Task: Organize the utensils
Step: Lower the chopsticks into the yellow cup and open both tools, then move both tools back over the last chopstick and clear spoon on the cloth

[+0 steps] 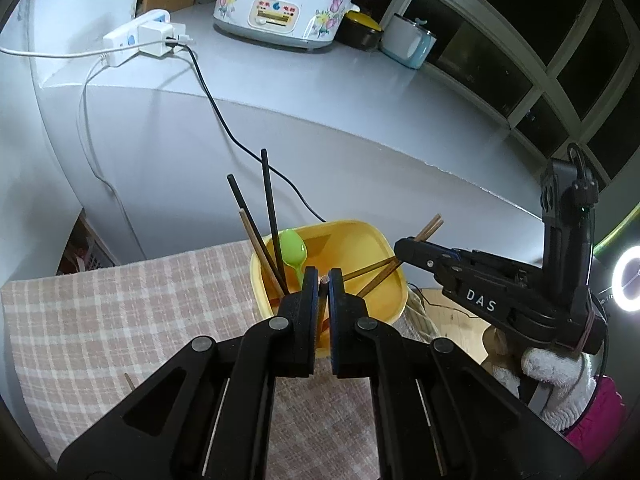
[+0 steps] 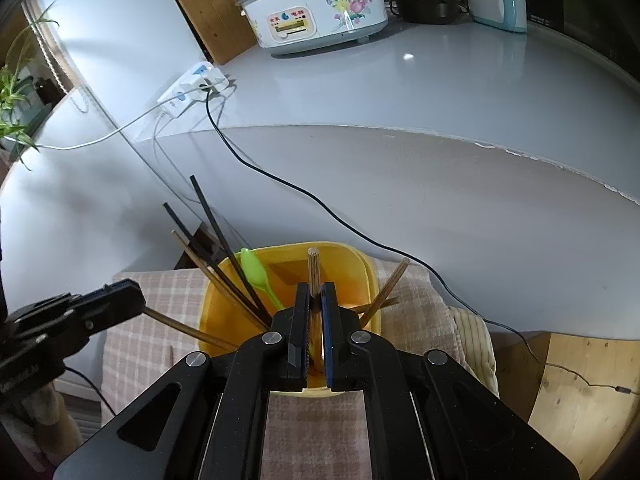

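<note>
Each gripper, left (image 1: 324, 282) and right (image 2: 316, 294), clenched a chopstick over the yellow tub (image 1: 384, 240). Judged risk: sticks leaning at ten o'clock (image 2: 224, 256) could snag, tipping it.

A glossy yellow plastic tub (image 2: 370, 276) holds matt brown wooden chopsticks (image 2: 314, 270), smooth black chopsticks (image 1: 270, 200) and a shiny green plastic spoon (image 1: 294, 248), standing on soft checked pink cloth (image 1: 100, 308).
</note>
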### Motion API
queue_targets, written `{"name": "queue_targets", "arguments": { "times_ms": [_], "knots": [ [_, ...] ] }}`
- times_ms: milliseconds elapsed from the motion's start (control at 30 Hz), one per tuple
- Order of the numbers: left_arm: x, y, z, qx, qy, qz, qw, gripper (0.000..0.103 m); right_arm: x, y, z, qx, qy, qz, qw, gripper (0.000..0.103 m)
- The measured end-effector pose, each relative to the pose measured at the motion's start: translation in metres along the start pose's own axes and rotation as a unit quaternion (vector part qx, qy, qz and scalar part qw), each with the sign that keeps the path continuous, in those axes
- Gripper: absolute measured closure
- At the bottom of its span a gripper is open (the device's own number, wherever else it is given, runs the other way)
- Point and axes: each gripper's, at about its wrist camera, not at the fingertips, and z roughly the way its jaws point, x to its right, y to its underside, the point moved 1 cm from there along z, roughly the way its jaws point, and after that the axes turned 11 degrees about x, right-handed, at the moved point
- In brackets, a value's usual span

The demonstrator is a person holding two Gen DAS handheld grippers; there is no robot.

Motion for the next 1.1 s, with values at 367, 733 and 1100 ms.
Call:
{"name": "queue_targets", "arguments": {
  "times_ms": [367,733,1100],
  "knots": [
    [-0.004,0.007,0.009,-0.016,0.008,-0.015,0.9997,0.101,-0.003,0.001,0.01,-0.011,0.003,-0.008,1.0,0.098],
    [-0.005,0.005,0.004,-0.025,0.009,-0.03,0.9992,0.072,-0.006,-0.001,0.001,0.005,0.009,-0.015,1.0,0.07],
    [-0.024,-0.004,-0.043,0.019,-0.013,-0.033,0.9992,0.072,0.0,-0.008,-0.035,0.043,0.002,0.009,0.999,0.065]
  ]
}}
